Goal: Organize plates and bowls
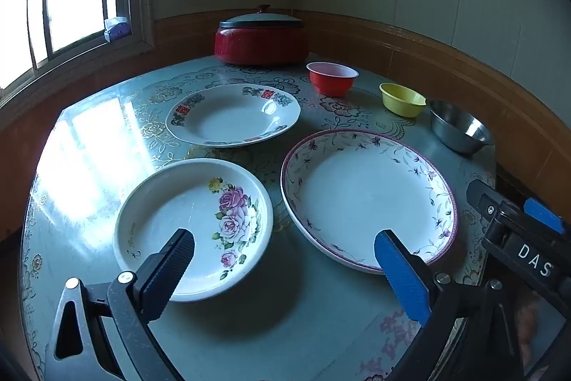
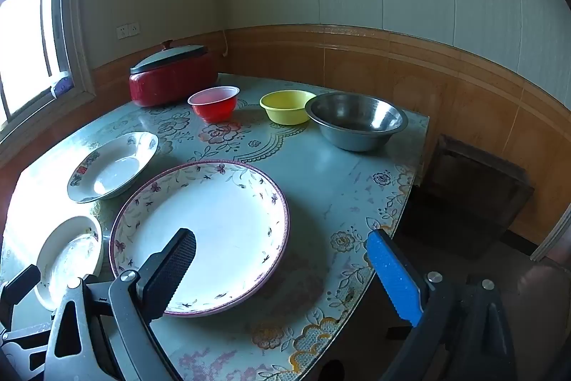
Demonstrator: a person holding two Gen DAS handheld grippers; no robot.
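Above the near edge of the counter [image 1: 249, 338], the left gripper [image 1: 285, 259] hovers with its fingers spread wide and nothing between them; the right gripper [image 2: 282, 259] does the same, wide and empty. Just beyond the left fingers sit the rose plate [image 1: 192, 227] and, beside it without touching, the large purple-rimmed plate [image 1: 367, 199], which also lies under the right fingers. Behind them, a third plate with red characters [image 1: 233, 115] lies apart. Further back, the red bowl [image 2: 214, 102], yellow bowl [image 2: 287, 106] and steel bowl [image 2: 357, 120] stand in a row, each separate, near a red lidded pot [image 2: 171, 77] by the wall. Nothing is stacked or nested, so the task appears not yet begun: gathering the plates and nesting the bowls all remain.
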